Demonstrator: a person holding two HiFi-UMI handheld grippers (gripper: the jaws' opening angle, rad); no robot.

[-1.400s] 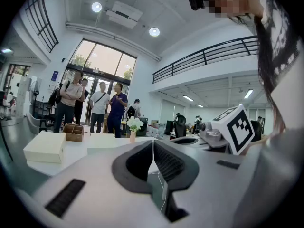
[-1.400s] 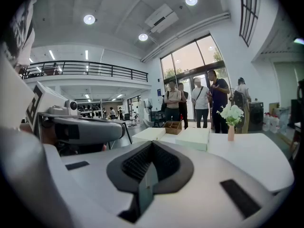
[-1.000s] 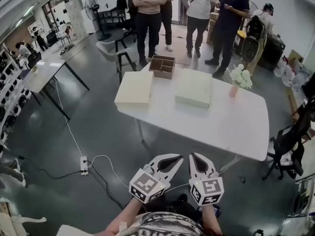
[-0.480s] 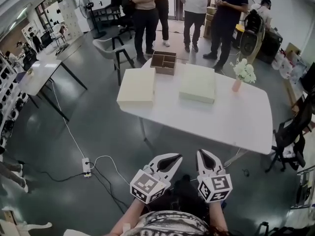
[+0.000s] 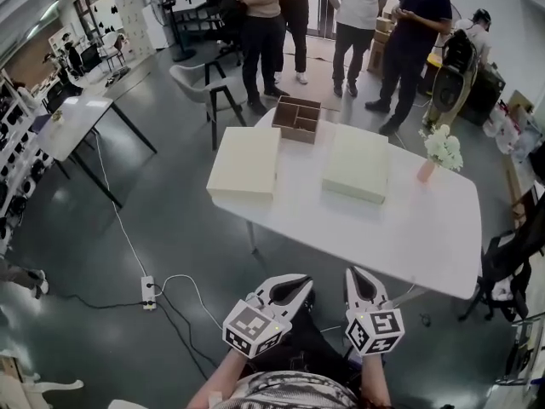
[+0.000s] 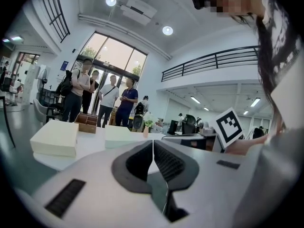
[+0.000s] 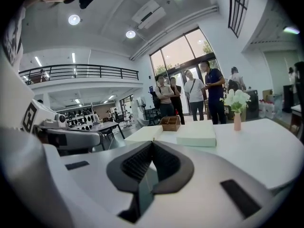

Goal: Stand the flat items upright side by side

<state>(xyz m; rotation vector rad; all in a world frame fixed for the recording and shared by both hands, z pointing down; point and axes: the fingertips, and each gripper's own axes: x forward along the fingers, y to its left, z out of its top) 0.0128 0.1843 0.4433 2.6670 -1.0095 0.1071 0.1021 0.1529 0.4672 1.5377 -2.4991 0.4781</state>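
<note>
left gripper (image 5: 300, 283): jaws together, nothing between. right gripper (image 5: 355, 274): jaws together, nothing between. both held low, side by side, short of white table (image 5: 409, 220). cream flat item (image 5: 245, 162) lies flat at table's left edge. pale green flat item (image 5: 358, 162) lies flat to its right, apart. wooden divided box (image 5: 297, 118) at far edge between them. flower vase (image 5: 441, 152) near far right corner.

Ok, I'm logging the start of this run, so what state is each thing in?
Cream box: lying flat on the table.
Green box: lying flat on the table.
Wooden tray: open-topped, at the far edge.
Vase: upright, holding flowers.
Left hand-held gripper: shut, empty.
Right hand-held gripper: shut, empty.
</note>
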